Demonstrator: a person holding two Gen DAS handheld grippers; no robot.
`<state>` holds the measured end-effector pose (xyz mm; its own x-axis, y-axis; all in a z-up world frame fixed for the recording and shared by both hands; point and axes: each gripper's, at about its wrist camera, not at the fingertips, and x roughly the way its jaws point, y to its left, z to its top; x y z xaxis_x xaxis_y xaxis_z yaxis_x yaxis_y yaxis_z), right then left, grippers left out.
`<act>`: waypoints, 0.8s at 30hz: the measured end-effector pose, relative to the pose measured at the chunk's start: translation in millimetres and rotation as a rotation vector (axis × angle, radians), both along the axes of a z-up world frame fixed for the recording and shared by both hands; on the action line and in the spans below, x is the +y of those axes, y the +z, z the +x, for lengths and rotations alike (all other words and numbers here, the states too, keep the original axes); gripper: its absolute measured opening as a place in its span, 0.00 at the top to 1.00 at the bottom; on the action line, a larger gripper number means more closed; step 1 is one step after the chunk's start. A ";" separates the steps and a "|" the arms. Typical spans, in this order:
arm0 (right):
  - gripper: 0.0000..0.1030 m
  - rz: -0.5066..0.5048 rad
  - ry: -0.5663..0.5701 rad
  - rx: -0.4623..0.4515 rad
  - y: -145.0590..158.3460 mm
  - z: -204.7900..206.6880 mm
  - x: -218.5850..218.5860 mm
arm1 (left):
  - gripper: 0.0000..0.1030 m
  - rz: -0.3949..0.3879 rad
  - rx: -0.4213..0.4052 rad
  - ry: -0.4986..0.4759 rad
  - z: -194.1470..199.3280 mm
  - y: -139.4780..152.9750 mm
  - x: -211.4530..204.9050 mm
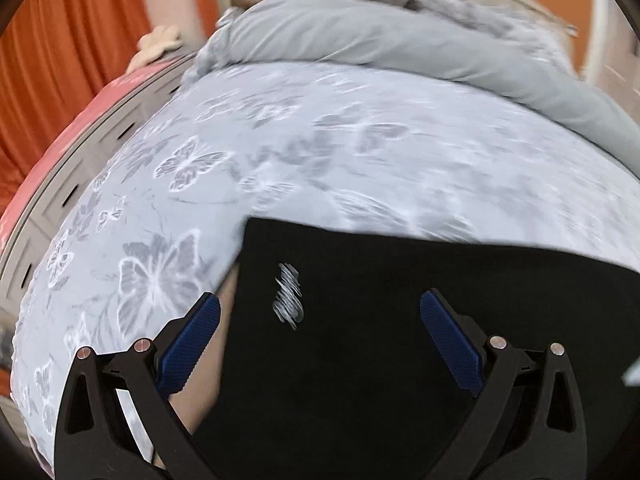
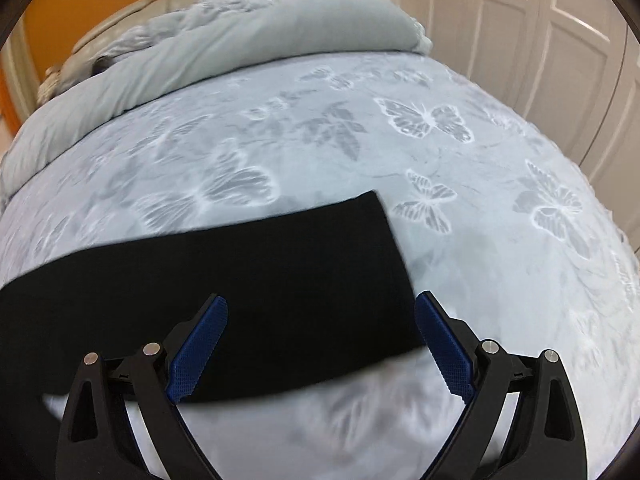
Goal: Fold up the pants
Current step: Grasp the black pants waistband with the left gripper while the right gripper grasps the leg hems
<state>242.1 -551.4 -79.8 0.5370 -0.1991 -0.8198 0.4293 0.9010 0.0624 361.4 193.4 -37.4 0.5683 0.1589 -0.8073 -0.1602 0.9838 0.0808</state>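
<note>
Left wrist view: black pants (image 1: pixel 400 320), folded flat with a white script logo (image 1: pixel 289 296), lie on the butterfly-print bed (image 1: pixel 280 168). Left tool (image 1: pixel 320 320) is released above them. Right tool (image 2: pixel 321 320) is released over their end.

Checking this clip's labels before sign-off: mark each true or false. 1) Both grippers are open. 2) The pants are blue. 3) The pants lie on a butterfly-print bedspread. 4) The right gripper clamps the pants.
1) True: the left gripper and the right gripper both stand wide open.
2) False: the pants are black, with a small white logo.
3) True: they lie on the bedspread.
4) False: it holds nothing.
</note>
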 end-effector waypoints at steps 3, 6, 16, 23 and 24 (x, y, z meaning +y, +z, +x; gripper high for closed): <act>0.10 0.000 -0.028 0.001 -10.1 13.9 -13.2 | 0.05 -0.036 0.059 0.054 32.2 -23.3 24.8; 0.10 0.031 -0.019 0.015 -20.2 28.7 -22.2 | 0.05 -0.115 0.103 0.084 50.2 -42.1 41.7; 0.11 0.036 -0.018 0.019 -30.3 53.9 -31.1 | 0.06 -0.113 0.138 0.153 79.9 -69.7 47.5; 0.89 0.108 0.032 -0.048 -15.4 52.5 -27.3 | 0.79 -0.240 0.121 0.118 79.6 -53.0 42.1; 0.89 0.086 0.056 -0.056 -9.1 50.5 -22.0 | 0.80 -0.242 0.104 0.110 74.7 -44.7 39.5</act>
<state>292.7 -573.4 -88.9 0.5908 -0.0974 -0.8009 0.3720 0.9138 0.1632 436.1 232.9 -82.1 0.4702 0.0107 -0.8825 -0.2704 0.9536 -0.1325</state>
